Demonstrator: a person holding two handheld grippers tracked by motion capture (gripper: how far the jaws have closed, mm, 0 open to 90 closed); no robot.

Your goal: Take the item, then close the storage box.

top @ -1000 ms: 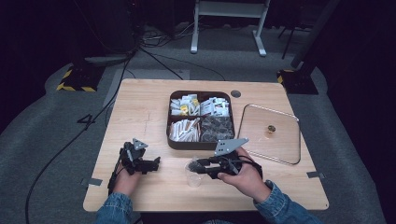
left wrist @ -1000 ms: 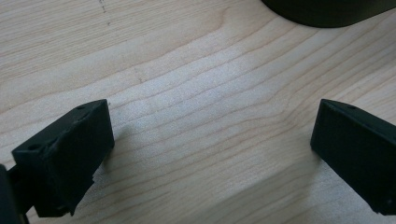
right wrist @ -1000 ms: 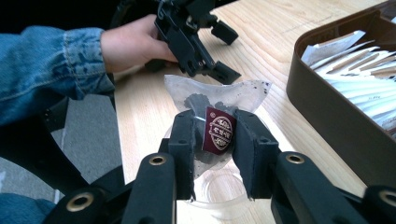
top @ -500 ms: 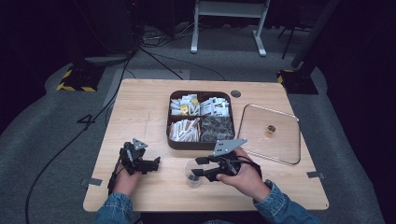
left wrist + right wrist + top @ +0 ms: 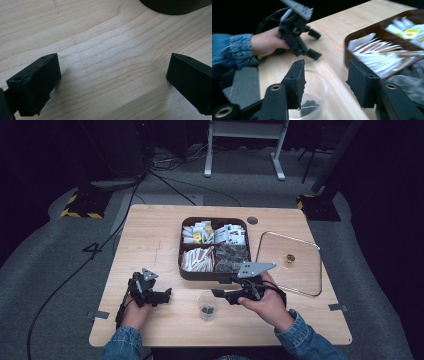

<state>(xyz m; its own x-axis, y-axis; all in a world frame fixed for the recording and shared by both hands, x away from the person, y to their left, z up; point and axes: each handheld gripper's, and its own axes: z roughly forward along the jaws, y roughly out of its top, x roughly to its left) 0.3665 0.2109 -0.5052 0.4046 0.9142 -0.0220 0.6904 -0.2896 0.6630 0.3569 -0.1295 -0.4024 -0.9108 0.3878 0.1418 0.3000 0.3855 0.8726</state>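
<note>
A small clear plastic cup point(image 5: 207, 306) stands on the wooden table point(image 5: 150, 245) near its front edge, with a dark lump point(image 5: 308, 105) at its bottom. My right gripper point(image 5: 220, 295) hovers just right of the cup and points left. Its jaws have just been opening, and nothing is pressed between them. In the right gripper view the right gripper point(image 5: 325, 75) stands open above the cup point(image 5: 314, 87), whose rim shows beside the left jaw. My left gripper point(image 5: 164, 296) rests left of the cup. The left gripper point(image 5: 113, 75) is open over bare wood.
A dark square box point(image 5: 182, 265) with four compartments of packets and sachets sits behind the grippers. Its glass lid point(image 5: 300, 275) with a round knob lies flat to the right. A cable trails off the table's left side. The box corner point(image 5: 175, 5) shows in the left gripper view.
The right gripper has drawn back to the right from over the cup and its jaws have opened. The cup now stands uncovered. The left gripper has not moved.
</note>
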